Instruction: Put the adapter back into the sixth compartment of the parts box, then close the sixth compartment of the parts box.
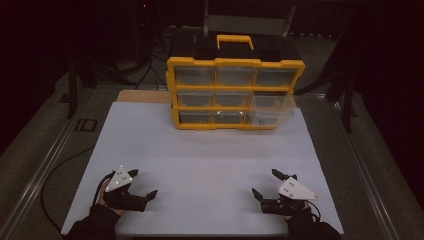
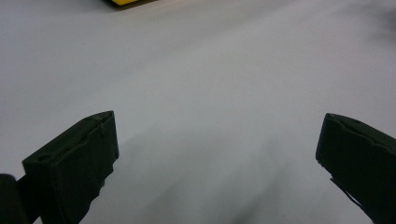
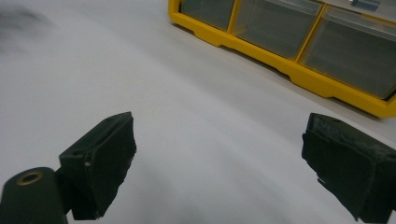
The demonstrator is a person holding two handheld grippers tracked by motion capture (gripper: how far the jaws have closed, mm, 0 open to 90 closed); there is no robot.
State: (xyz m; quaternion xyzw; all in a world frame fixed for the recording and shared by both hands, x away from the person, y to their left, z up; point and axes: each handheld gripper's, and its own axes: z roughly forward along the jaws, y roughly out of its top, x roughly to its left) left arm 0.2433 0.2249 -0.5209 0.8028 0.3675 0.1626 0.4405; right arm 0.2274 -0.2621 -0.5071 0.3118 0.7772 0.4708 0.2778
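The left tongs [image 1: 142, 183] rest at seven o'clock on the white desk [image 1: 200, 160], jaws spread wide and holding nothing. The right tongs [image 1: 266, 183] sit at five o'clock, equally wide open and empty. The yellow drawer cabinet [image 1: 235, 94] stands at twelve o'clock, well apart from both, with its clear right-hand drawer [image 1: 271, 108] pulled partway out.

Each black tool, left [image 1: 144, 184] and right [image 1: 265, 183], carries a grey three-cornered plate; sleeves are dark.
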